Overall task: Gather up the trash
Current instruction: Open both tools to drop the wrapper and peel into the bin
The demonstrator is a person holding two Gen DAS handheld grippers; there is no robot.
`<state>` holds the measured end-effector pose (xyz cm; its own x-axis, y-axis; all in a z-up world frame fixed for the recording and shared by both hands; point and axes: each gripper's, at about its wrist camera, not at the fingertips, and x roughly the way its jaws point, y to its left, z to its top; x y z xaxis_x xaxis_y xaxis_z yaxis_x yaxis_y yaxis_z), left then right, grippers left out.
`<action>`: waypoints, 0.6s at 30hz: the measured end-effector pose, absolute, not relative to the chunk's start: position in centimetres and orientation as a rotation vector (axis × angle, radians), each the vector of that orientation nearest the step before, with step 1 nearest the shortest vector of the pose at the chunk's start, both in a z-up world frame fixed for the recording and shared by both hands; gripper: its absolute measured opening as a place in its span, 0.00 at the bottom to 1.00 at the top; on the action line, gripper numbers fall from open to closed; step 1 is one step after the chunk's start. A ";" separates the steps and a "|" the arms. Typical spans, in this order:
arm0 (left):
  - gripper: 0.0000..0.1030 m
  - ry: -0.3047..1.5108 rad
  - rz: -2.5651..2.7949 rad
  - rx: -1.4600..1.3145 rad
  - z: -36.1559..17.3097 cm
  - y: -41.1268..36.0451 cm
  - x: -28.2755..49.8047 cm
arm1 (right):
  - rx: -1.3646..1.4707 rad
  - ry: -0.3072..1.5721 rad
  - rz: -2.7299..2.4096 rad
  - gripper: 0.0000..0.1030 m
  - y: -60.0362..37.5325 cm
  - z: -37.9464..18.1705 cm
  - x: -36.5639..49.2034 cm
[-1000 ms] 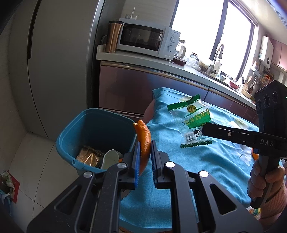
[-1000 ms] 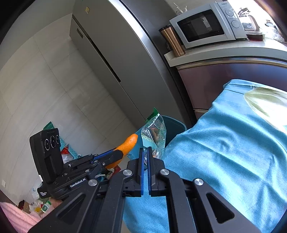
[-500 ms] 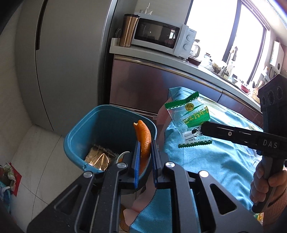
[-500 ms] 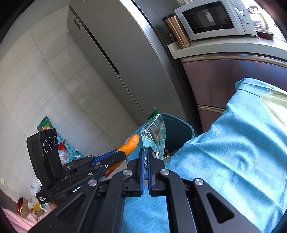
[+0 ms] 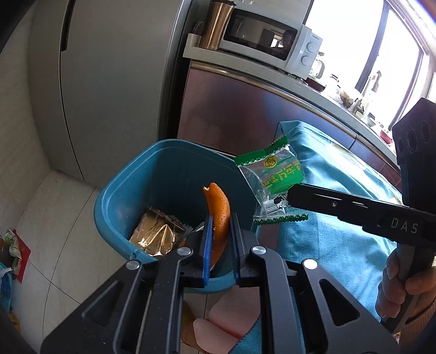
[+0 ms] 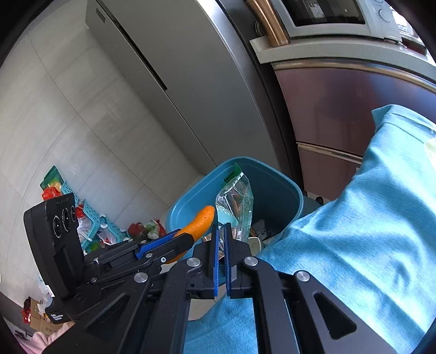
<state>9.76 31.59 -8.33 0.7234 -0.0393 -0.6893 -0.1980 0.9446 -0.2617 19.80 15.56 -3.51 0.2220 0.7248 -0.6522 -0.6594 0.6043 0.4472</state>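
Holding a curved strip of orange peel [image 5: 219,215] upright, left gripper [image 5: 220,217] with its blue-padded fingers [image 5: 207,245] clamped on the lower half of the peel, the pointed tip standing free above them. Hanging over the open mouth of the blue bin [image 5: 120,190], just inside its near rim. Seen from the right wrist, same left gripper [image 6: 174,242] reaching in from the left, peel [image 6: 200,222] jutting past the fingertips above the bin's [image 6: 188,196] rim.

Pinching a clear plastic wrapper [image 6: 234,201] with green serrated ends, right gripper [image 6: 221,231] with fingers pressed together on the wrapper's lower edge, the rest of it standing up over the bin opening. From the left wrist, right gripper [image 5: 290,196] coming in from the right side, wrapper [image 5: 272,179] with green printed label hanging at the bin's far right rim, beside the edge of the blue cloth [image 5: 335,234]. Gripped by a hand [image 5: 400,283] at the lower right.

Lying already at the bottom of the bin: a crumpled gold foil packet [image 5: 155,234]. Standing on the tiled floor [image 5: 54,245] against a grey refrigerator [image 5: 114,81], bin beside the cloth-covered surface. Behind, on a counter [image 5: 245,65], a white microwave [image 5: 269,40] and a copper-coloured tumbler [image 5: 216,24].
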 end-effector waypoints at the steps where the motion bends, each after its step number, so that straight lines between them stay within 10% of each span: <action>1: 0.12 0.767 0.091 -0.335 -8.7 31.7 10.1 | 0.071 0.953 0.950 0.03 15.9 -3.7 19.9; 18: 0.18 0.817 0.105 -0.388 -11.8 32.5 12.5 | 0.013 1.030 0.885 0.12 18.5 -5.9 21.1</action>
<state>12.51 32.53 -11.84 0.6837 -0.0568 -0.7275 -0.2390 0.9246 -0.2967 21.09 18.48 -5.89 0.2112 0.6430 -0.7361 -0.6313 0.6647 0.3995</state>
